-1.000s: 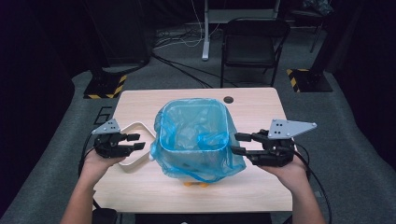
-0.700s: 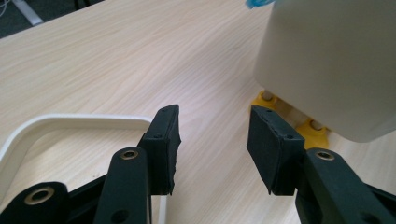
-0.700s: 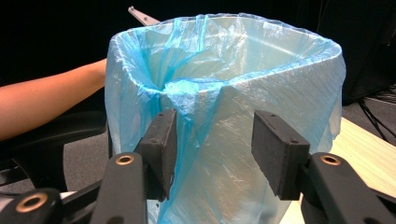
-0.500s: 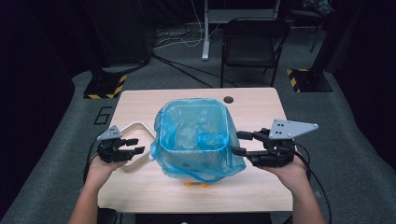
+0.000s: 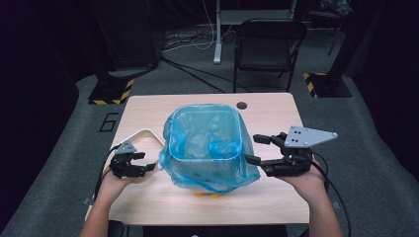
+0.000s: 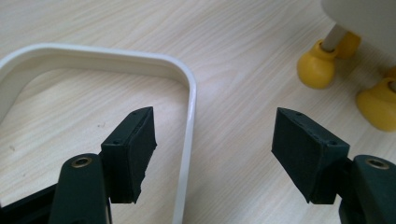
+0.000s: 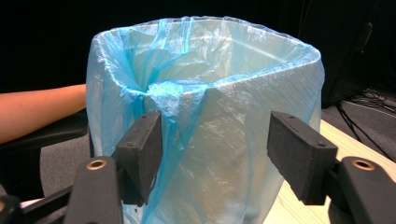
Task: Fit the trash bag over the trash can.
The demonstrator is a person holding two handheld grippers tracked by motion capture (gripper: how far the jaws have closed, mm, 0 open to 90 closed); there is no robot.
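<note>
Table edge lies close below bin.

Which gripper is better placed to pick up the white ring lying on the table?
Left, probably. The left gripper hangs low with open jaws either side of the white ring's rim. The right gripper, also open, faces the bag-lined bin on the far side.

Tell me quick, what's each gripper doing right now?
Left gripper: open, jaws just opening, white frame between them, unheld.
Right gripper: open, jaws just opening, facing the blue bag.
</note>
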